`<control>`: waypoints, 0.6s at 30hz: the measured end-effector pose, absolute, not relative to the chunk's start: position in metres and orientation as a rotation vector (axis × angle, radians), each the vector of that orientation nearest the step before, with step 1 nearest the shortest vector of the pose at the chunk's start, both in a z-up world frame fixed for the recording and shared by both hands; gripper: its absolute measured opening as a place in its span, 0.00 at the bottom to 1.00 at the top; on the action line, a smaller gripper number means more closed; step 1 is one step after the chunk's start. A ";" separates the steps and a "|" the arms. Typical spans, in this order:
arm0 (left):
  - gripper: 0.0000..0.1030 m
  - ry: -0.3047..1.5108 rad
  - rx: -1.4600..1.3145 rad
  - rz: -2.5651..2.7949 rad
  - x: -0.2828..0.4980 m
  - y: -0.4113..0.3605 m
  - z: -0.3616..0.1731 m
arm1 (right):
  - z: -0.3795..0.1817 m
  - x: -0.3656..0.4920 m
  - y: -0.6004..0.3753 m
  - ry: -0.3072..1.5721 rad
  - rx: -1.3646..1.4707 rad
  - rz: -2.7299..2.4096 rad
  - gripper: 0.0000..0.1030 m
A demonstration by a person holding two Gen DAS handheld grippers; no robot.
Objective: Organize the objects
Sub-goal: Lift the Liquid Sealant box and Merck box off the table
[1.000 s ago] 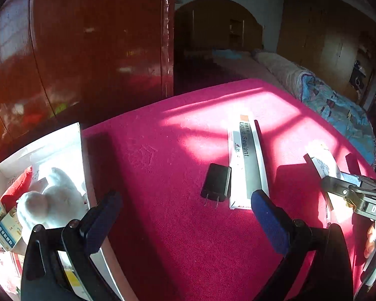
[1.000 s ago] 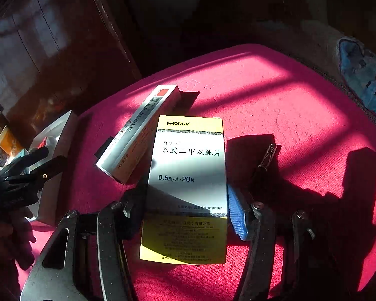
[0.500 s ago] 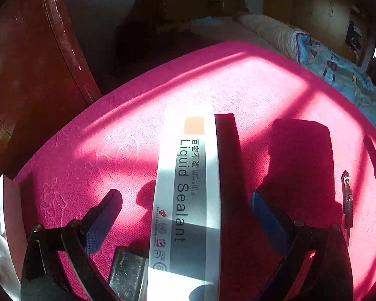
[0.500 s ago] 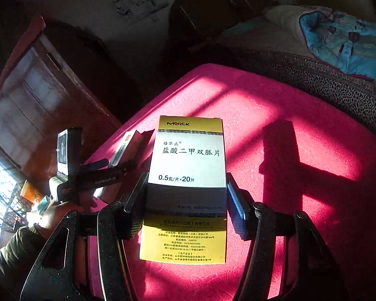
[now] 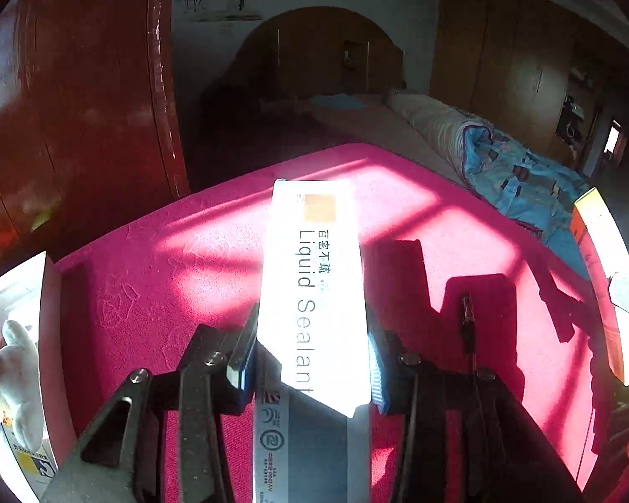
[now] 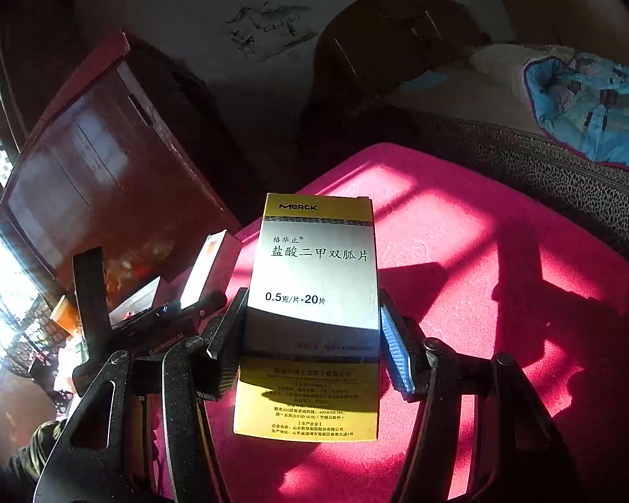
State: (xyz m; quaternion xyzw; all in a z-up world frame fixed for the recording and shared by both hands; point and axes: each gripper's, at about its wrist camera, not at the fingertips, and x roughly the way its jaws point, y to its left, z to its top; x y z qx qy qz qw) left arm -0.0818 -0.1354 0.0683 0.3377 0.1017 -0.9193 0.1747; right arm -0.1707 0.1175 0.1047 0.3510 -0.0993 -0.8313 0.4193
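My left gripper (image 5: 310, 371) is shut on a long white Liquid Sealant box (image 5: 314, 276) and holds it above the pink table (image 5: 155, 285). My right gripper (image 6: 314, 348) is shut on a yellow and silver Merck medicine box (image 6: 314, 276), lifted above the table. That medicine box also shows at the right edge of the left wrist view (image 5: 599, 268). The sealant box and left gripper show at the left of the right wrist view (image 6: 207, 272).
A white storage box (image 5: 42, 293) at the table's left holds a white plush toy (image 5: 12, 373) and small packages. A dark pen (image 5: 467, 327) lies on the cloth right of the left gripper. A red-brown cabinet (image 5: 75, 125) stands behind, a bed (image 5: 503, 163) at far right.
My left gripper has closed on the sealant box and lifted it off the table. My right gripper has raised the medicine box higher and turned left.
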 end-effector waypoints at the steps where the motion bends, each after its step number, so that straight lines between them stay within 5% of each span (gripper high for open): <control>1: 0.41 0.296 0.923 -2.617 -0.075 -0.130 0.076 | 0.108 -0.168 0.116 -0.244 0.869 -2.084 0.55; 18: 0.41 0.296 0.664 -2.559 0.038 -0.139 0.130 | 0.138 -0.114 0.076 -0.165 0.802 -2.014 0.55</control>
